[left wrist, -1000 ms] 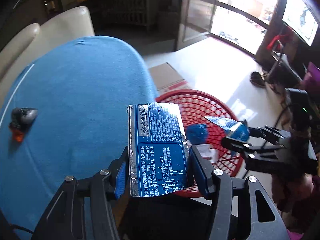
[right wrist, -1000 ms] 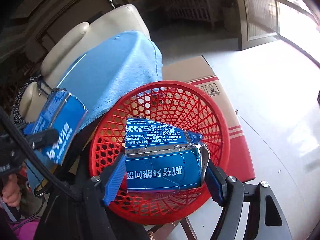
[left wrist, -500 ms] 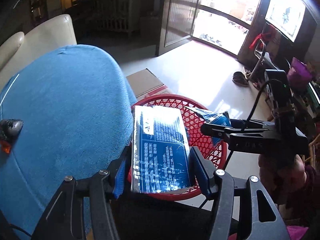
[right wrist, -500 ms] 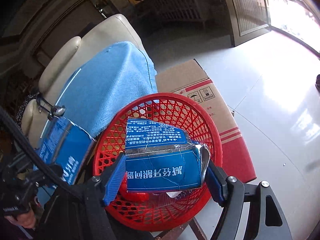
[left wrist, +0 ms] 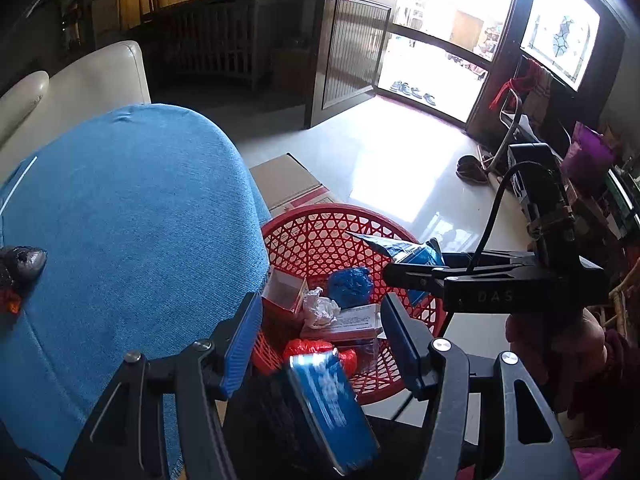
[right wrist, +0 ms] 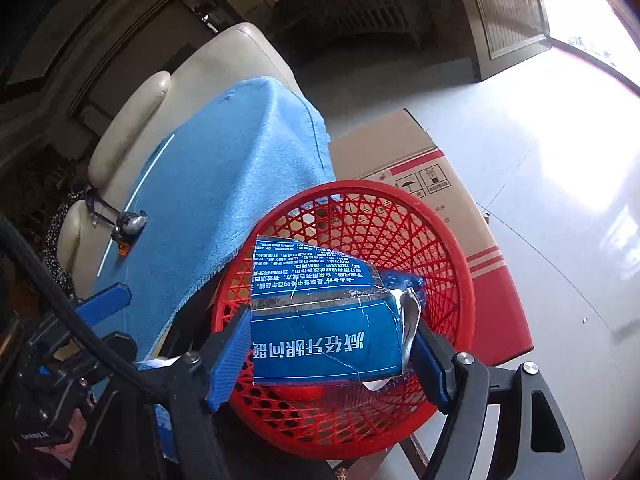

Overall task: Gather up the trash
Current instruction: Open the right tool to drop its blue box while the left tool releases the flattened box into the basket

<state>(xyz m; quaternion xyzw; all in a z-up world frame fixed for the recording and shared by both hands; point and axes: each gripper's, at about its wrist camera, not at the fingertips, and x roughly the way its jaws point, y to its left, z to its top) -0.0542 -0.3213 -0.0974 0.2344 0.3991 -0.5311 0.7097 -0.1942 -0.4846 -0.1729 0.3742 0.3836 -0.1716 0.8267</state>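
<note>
My left gripper [left wrist: 320,304] is open above the near side of the red mesh basket [left wrist: 320,216]. A blue toothpaste box [left wrist: 332,412] lies loose and blurred below its pads, by the basket's near rim, touching neither pad. My right gripper [right wrist: 332,320] is shut on a second, torn blue box [right wrist: 320,340] held over the basket [right wrist: 452,256]. The left wrist view shows that gripper [left wrist: 386,274] from the side with the box's torn end [left wrist: 416,250]. In the basket lie a blue wad [left wrist: 350,286], white crumpled paper [left wrist: 320,310] and red wrapping [left wrist: 308,350].
A blue cloth [left wrist: 132,240] covers the table left of the basket, with a dark small object [left wrist: 22,264] on it. A cardboard box [right wrist: 420,168] stands behind the basket and a cream sofa [left wrist: 80,80] behind the table. A person's hand [left wrist: 556,340] holds the right gripper.
The blue box that stood between my left pads has slipped out and dropped toward the basket's near rim. The right gripper keeps its box over the basket, shifted slightly.
</note>
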